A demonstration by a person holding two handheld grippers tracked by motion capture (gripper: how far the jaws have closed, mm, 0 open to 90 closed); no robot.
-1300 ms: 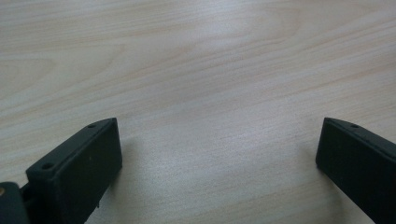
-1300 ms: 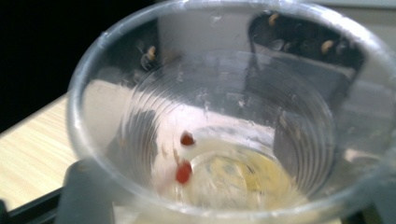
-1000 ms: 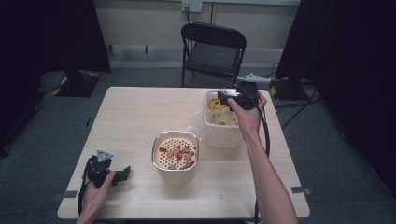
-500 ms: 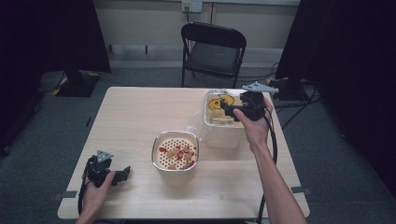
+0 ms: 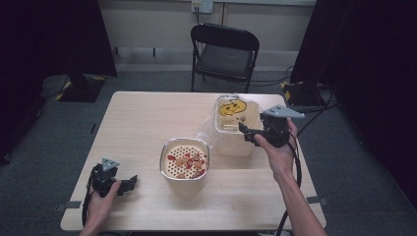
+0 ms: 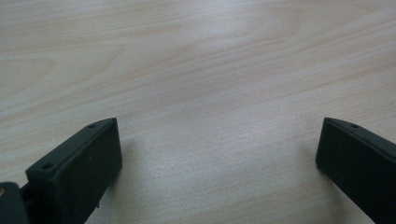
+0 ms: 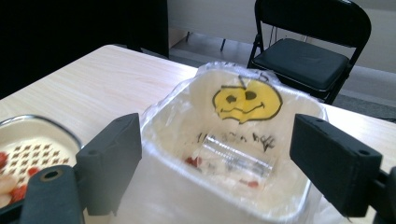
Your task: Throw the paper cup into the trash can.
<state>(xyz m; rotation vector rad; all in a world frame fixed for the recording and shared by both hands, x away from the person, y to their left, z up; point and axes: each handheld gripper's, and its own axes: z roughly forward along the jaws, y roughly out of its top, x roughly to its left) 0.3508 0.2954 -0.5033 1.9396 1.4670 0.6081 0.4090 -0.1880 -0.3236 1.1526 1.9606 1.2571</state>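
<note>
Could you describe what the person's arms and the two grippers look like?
Both forearms are bare, with no sleeves showing. Each hand carries a black gripper with two flat, blocky black jaws that have small screw holes near the tips. The left gripper and the right gripper each bear a grey three-cornered plate on top, and a black cable trails back from each along the arm.

Both forearms come in bare, with no sleeves on them. The left gripper (image 5: pixel 129 184) is a chunky black block with a small grey three-cornered plate on top and a black cable looping back beside the wrist. The right gripper (image 5: pixel 244 133) is the same make, its grey plate larger to the eye, its black cable trailing down along the arm. Seen close, the jaws are matte black slabs with small round screw holes near their ends.
</note>
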